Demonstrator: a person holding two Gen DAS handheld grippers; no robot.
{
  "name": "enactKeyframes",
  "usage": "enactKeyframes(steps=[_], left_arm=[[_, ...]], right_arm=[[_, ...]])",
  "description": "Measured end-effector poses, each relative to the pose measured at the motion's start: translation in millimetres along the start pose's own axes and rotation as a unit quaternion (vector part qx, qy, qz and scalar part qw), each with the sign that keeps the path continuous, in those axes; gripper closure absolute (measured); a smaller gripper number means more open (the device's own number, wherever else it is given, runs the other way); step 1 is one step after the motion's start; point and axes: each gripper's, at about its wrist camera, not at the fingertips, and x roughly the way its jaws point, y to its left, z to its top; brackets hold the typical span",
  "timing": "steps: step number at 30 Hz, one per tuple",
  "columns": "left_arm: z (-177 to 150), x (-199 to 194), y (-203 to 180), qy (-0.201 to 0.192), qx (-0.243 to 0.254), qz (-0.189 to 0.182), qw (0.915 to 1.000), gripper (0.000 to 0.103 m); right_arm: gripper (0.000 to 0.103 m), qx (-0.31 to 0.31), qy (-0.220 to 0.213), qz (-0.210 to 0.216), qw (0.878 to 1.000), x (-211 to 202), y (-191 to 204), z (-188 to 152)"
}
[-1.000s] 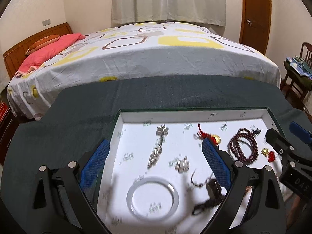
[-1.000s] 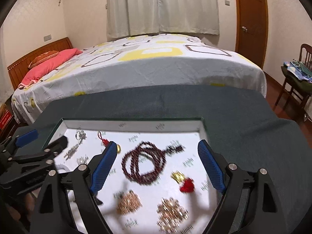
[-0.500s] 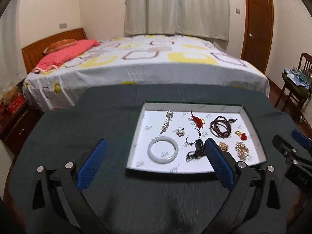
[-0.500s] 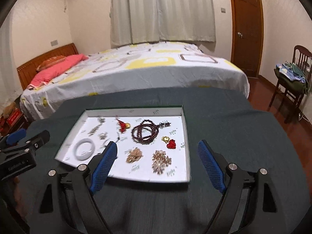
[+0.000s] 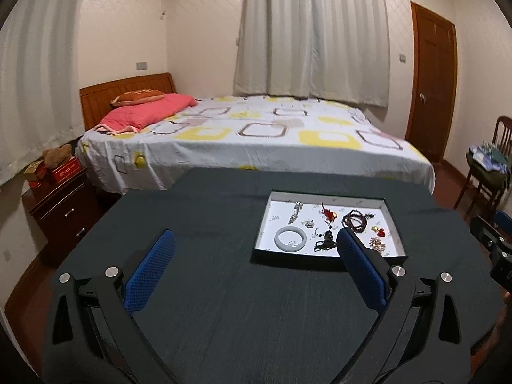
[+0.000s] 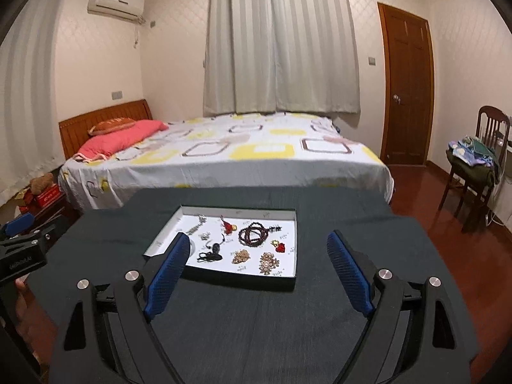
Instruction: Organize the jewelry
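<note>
Dark cloth covers the table (image 6: 320,320) bearing the jewelry tray (image 6: 296,246), bed (image 6: 224,160) behind it, both grippers (image 5: 252,256) (image 6: 256,256) wide and empty, the right's jaws opening.

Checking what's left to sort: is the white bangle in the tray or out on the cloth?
In. The white bangle lies flat inside the tray, at its near left corner.

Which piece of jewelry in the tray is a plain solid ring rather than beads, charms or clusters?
The white bangle, lying flat at the tray's near-left corner in the left wrist view. It is one smooth pale hoop; the other pieces are beaded, corded or clustered.
</note>
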Motion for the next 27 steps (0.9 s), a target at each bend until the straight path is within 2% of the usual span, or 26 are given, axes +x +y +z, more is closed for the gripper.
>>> enactKeyframes(steps=[7, 12, 27], left_arm=[[-0.6, -53.5, 14.1, -0.038, -0.010, 0.007, 0.9992, 0.004], [0.1, -75.4, 21.1, -0.055, -0.017, 0.007, 0.9983, 0.004], [-4.1, -87.4, 22.8, -0.060, -0.020, 0.001, 0.9980, 0.004]], right_arm=[[0.019, -0.006, -0.025, 0.005, 1.000, -39.7, 5.1, 1.9], [0.018, -0.010, -0.041, 0.005, 0.999, -57.4, 8.4, 2.0], [0.018, -0.010, -0.057, 0.006, 0.998, -68.8, 10.2, -1.8]])
